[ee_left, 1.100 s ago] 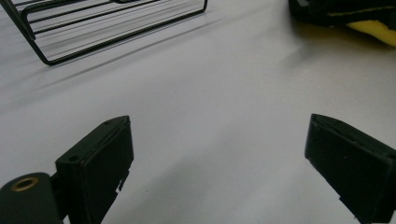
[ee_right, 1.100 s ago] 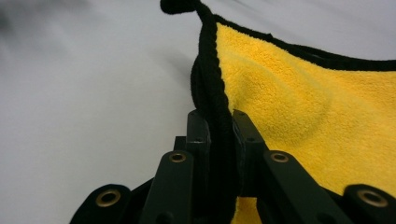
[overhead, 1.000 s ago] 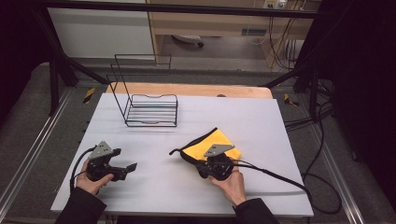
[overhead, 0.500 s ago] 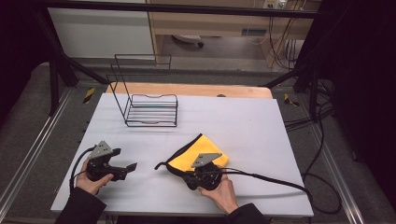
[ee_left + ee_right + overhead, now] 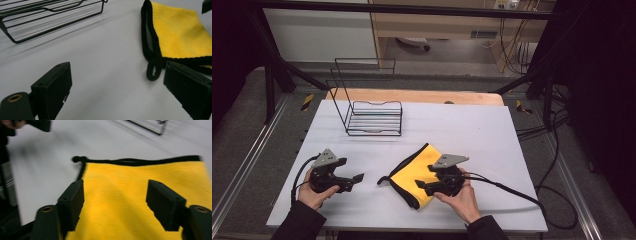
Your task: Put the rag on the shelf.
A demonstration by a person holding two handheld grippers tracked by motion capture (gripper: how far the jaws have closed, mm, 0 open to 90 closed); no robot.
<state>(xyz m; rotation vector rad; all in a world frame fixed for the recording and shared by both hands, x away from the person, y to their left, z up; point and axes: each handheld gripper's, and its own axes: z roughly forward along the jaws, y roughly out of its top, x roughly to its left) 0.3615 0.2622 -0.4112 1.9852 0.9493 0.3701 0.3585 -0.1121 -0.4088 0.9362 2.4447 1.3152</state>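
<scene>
A yellow cloth (image 5: 409, 172) with a black hem lies folded flat on the white table (image 5: 492, 130), its hanging loop (image 5: 152, 71) pointing left. My right gripper (image 5: 421, 186) hovers over the cloth's near right part. Its jaws have just been opening, and the cloth (image 5: 140, 172) lies under them, not pinched. My left gripper (image 5: 357, 178) rests open on the table left of the cloth, aimed at it, with nothing between its jaws. In the left gripper view the cloth (image 5: 180, 37) sits ahead and to the right of the open left gripper (image 5: 117, 75).
A black wire rack (image 5: 372, 117) stands at the table's back left, also visible as the rack (image 5: 37, 15) and the rack (image 5: 150, 126). A wooden board (image 5: 412, 96) lies behind the table. Cables trail from both grippers, and metal rails flank the table.
The right gripper dragged the cloth toward the front left and has let go of it. The cloth now lies flat. The left gripper has stayed put.
</scene>
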